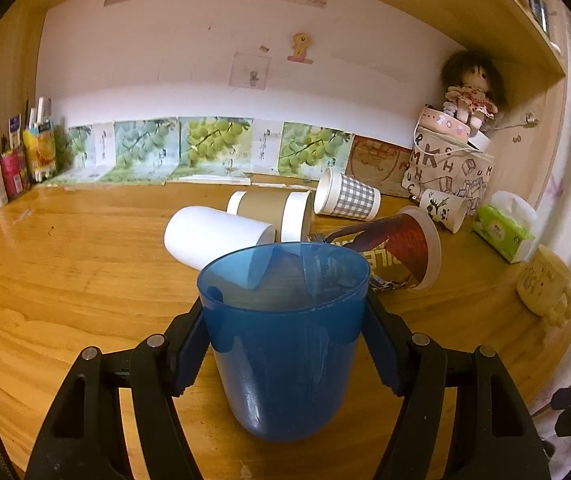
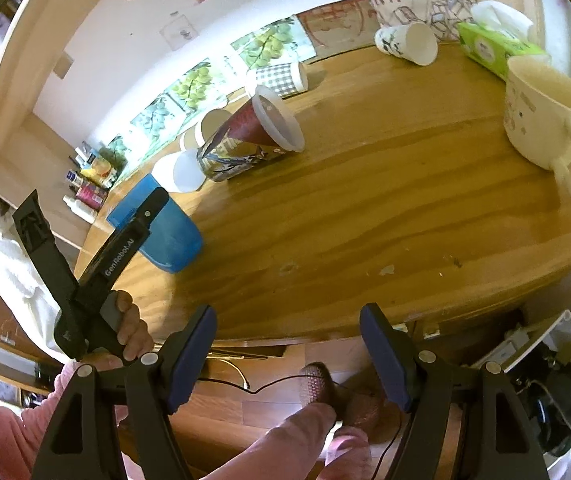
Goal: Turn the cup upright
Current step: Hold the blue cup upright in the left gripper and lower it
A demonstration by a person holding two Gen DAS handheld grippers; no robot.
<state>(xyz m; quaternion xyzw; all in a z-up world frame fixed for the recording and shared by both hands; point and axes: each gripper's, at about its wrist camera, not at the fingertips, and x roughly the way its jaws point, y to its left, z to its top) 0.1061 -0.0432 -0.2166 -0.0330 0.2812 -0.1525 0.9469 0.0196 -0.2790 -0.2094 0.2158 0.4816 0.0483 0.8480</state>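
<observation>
A translucent blue plastic cup (image 1: 285, 344) stands upright, mouth up, on the wooden desk (image 1: 65, 280). My left gripper (image 1: 285, 320) is shut on it, one pad on each side just below the rim. The same cup (image 2: 165, 232) shows at the left of the right wrist view with the left gripper's finger across it. My right gripper (image 2: 287, 360) is open and empty, held over the desk's near edge, apart from every cup.
Behind the blue cup lie several cups on their sides: a white one (image 1: 213, 240), a tan-sleeved one (image 1: 273, 212), a checked one (image 1: 345, 196), a red printed one (image 1: 389, 248). A cream mug (image 2: 541, 116) stands upright at the right, by a green tissue pack (image 2: 493, 48).
</observation>
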